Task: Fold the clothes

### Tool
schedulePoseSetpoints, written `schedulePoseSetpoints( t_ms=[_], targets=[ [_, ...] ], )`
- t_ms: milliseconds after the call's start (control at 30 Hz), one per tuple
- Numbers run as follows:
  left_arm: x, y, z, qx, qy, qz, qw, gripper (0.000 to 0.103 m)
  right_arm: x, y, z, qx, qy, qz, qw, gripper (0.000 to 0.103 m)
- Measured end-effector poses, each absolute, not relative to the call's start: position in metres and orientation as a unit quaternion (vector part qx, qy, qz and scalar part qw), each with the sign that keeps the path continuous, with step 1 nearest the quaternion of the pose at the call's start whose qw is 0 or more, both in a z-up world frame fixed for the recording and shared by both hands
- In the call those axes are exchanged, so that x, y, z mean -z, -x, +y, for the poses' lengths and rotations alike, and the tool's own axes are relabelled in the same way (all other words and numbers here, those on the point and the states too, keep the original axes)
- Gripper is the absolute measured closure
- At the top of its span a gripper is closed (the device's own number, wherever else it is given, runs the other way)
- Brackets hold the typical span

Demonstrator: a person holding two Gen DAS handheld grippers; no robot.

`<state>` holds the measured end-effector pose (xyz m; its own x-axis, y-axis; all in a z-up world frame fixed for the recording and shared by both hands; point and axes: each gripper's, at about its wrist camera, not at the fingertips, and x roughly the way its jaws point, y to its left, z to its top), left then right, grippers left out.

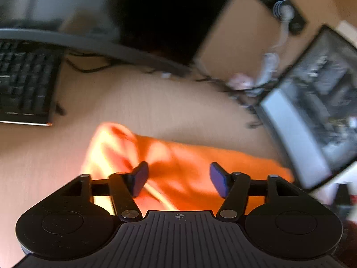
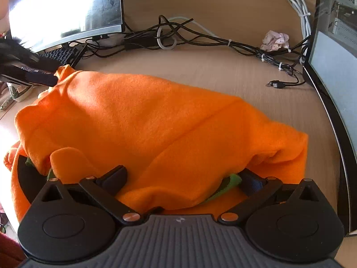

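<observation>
An orange fleece garment (image 2: 145, 116) lies bunched on the wooden desk (image 2: 223, 67), with a bit of green trim (image 2: 231, 182) showing at its near edge. My right gripper (image 2: 183, 178) stands wide open low over that edge. The cloth bulges up between the fingers and covers part of them, but the pads do not pinch it. In the blurred left wrist view the garment (image 1: 189, 163) lies just beyond my left gripper (image 1: 179, 178), which is open with its blue pads (image 1: 140, 178) apart above the cloth. A dark object (image 2: 29, 71) touches the garment's far left corner.
A black keyboard (image 1: 24, 82) and a monitor (image 2: 67, 11) stand at the back left. Tangled cables (image 2: 200, 38), a loose audio plug (image 2: 275, 84) and a crumpled pale wad (image 2: 275, 40) lie behind the garment. A computer case (image 2: 334, 67) borders the right side.
</observation>
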<state>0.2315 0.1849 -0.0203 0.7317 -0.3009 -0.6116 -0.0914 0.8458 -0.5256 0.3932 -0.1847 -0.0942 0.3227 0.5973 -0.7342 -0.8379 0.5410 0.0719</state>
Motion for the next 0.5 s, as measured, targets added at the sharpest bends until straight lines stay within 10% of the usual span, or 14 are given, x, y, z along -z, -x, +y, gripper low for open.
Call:
schedulePoseSetpoints(
  t_ms=[333,500],
  targets=[
    [0.077,-0.223,0.143,0.156,0.347,0.467,0.798,0.042,0.096,-0.388,-0.188,-0.428,0.163,0.361,0.812,0.0],
    [0.075,-0.275,0.138,0.158,0.326,0.468,0.806,0.073,0.096,-0.39,-0.204,-0.35,0.128,0.369,0.851,0.0]
  ],
)
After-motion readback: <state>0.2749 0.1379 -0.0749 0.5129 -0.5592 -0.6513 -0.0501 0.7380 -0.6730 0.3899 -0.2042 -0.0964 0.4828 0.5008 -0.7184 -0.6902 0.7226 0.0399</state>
